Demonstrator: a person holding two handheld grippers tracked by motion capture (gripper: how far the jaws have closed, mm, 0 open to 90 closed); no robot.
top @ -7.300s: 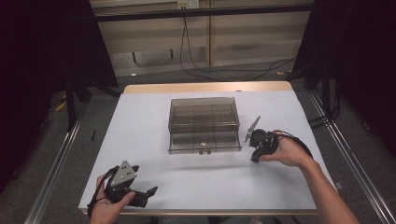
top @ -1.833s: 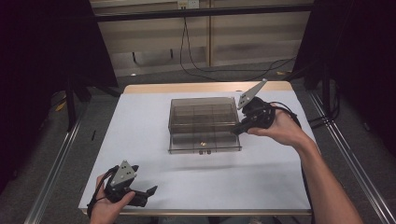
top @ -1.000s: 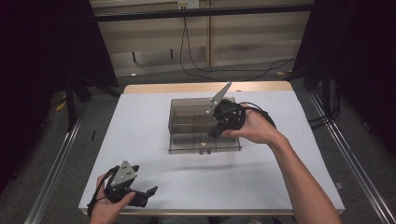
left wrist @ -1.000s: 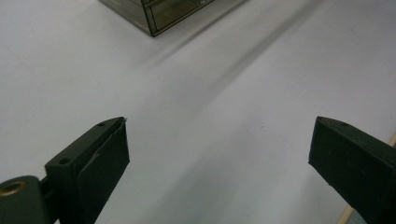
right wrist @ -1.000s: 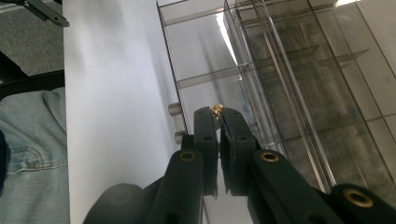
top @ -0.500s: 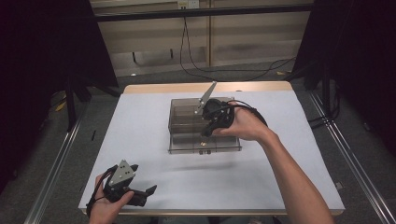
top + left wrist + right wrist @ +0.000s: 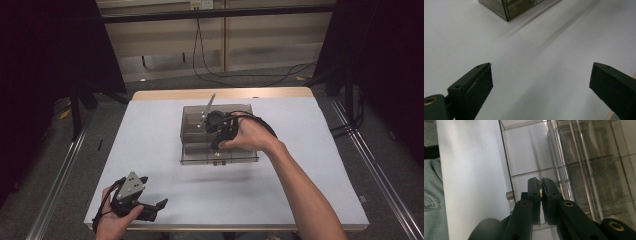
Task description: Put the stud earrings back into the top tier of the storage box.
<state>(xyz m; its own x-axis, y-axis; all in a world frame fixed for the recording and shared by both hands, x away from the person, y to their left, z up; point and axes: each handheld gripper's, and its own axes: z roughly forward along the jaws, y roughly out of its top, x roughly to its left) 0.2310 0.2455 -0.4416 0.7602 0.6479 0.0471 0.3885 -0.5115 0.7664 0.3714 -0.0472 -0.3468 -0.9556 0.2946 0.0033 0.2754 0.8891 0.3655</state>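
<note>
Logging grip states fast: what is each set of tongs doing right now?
Left tongs: open, holding nothing, over the white table.
Right tongs: shut, over the clear drawer box; whether they pinch anything cannot be told.

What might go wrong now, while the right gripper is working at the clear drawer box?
1. The right gripper has its jaws nearly shut around a small brass-coloured piece at the front of the drawer box; such a narrow hold may slip.
2. The left gripper rests apart from the box, so a pull may drag the whole box across the table.
</note>
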